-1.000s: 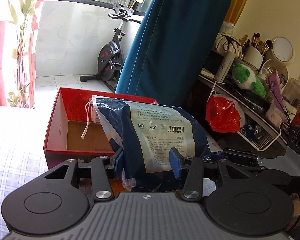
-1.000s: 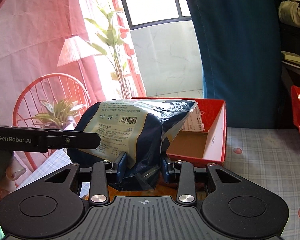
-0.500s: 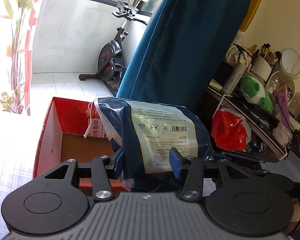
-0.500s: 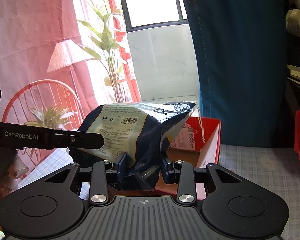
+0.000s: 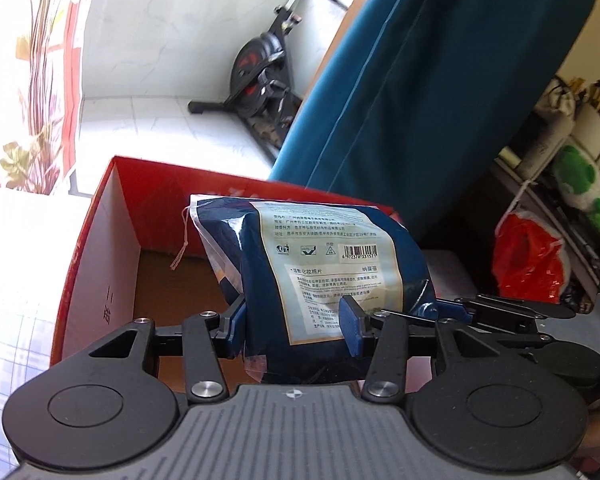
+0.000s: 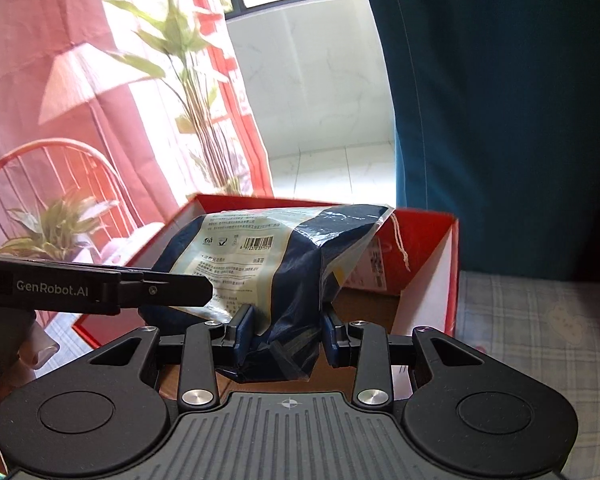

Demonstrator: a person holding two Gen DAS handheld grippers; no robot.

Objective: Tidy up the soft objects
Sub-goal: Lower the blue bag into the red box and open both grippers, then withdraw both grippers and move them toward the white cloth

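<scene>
Now looming larger just beyond both tongs, red box (image 5: 100,264) closer than a second ago; blue packet (image 5: 324,272) carried over its open mouth, clamped by left tongs (image 5: 292,320) and right tongs (image 6: 288,330), probably ready for lowering inside.

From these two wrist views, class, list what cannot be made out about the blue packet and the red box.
- Left wrist: blue packet hides most of the red box floor.
- Right wrist: packet and right tongs hide the floor; whether the packet touches it is unclear.
- Both: packet's small print too small; its underside hidden by tong bodies.
</scene>
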